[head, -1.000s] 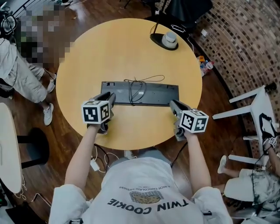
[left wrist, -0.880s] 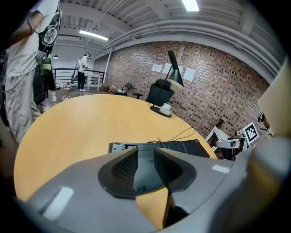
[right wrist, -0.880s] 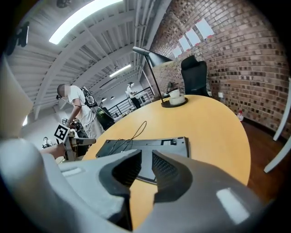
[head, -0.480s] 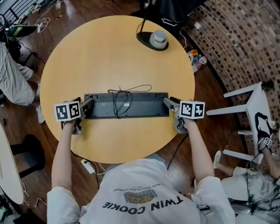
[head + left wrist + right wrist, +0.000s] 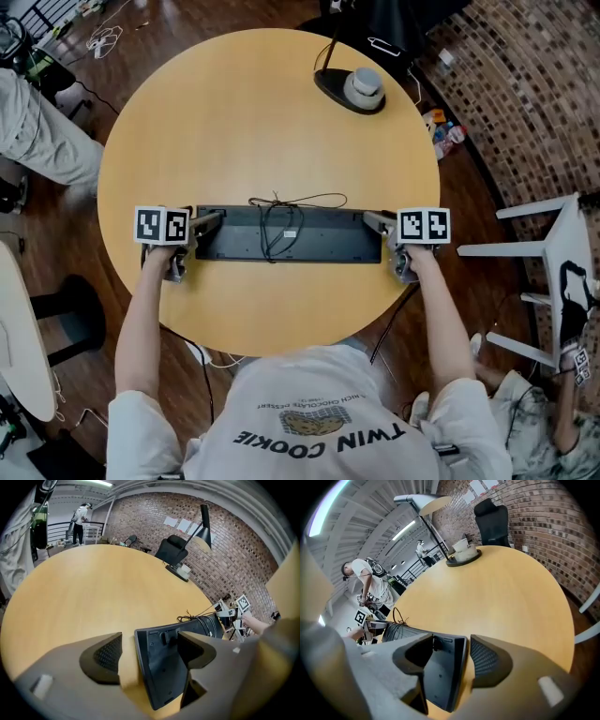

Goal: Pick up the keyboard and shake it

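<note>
A black keyboard (image 5: pixel 319 239) lies upside down on the round wooden table (image 5: pixel 244 112), its cable (image 5: pixel 278 220) coiled on its back. My left gripper (image 5: pixel 208 225) is at its left end and my right gripper (image 5: pixel 375 223) at its right end. Both sets of jaws have just been opening, with a keyboard end between each pair. In the left gripper view the left gripper (image 5: pixel 152 653) straddles the keyboard (image 5: pixel 159 672), with bare table between the left pad and its edge. In the right gripper view the right gripper (image 5: pixel 450 658) straddles the keyboard (image 5: pixel 443 677), with a slim gap at the right pad.
A desk lamp's base (image 5: pixel 352 89) stands at the table's far right edge. A white chair (image 5: pixel 562 244) is on the floor to the right, and a person's legs (image 5: pixel 47 131) are at the left. A pale tabletop (image 5: pixel 19 328) shows at lower left.
Both grippers have moved apart from the keyboard's near side to its two ends and lowered, and their jaws have opened around it. The keyboard still lies on the table.
</note>
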A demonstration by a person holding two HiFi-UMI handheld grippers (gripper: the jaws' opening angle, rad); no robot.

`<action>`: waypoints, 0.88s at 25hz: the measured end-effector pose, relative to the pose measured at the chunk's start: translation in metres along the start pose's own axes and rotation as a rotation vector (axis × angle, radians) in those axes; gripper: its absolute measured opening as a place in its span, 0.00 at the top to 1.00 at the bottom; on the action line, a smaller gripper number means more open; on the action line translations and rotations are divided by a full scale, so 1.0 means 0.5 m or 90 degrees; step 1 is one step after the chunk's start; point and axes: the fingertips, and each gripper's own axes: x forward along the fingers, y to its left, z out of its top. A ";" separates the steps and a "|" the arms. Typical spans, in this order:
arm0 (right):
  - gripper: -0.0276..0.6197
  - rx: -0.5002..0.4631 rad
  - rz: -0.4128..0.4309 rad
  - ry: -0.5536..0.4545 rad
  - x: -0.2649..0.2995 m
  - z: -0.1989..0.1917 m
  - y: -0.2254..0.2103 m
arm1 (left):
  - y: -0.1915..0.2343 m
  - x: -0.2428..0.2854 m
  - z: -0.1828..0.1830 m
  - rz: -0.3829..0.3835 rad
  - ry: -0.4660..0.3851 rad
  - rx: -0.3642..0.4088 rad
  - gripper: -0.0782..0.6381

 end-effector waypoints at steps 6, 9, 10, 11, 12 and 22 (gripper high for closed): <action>0.59 0.023 -0.024 0.013 0.005 -0.001 0.003 | -0.024 0.011 -0.003 -0.008 0.042 -0.017 0.42; 0.59 0.016 -0.024 0.013 0.005 0.002 0.002 | -0.028 0.012 -0.002 -0.008 0.046 -0.026 0.44; 0.59 0.014 -0.026 0.010 0.006 0.002 0.000 | -0.029 0.013 -0.002 -0.006 0.045 -0.024 0.44; 0.59 0.011 -0.027 0.005 0.006 0.000 -0.002 | -0.029 0.014 -0.003 -0.003 0.043 -0.021 0.44; 0.59 0.009 -0.028 -0.001 0.006 -0.001 -0.003 | -0.029 0.014 -0.004 0.000 0.041 -0.018 0.44; 0.61 -0.043 -0.042 -0.096 -0.029 0.004 0.020 | -0.045 -0.035 -0.001 0.029 -0.049 0.020 0.47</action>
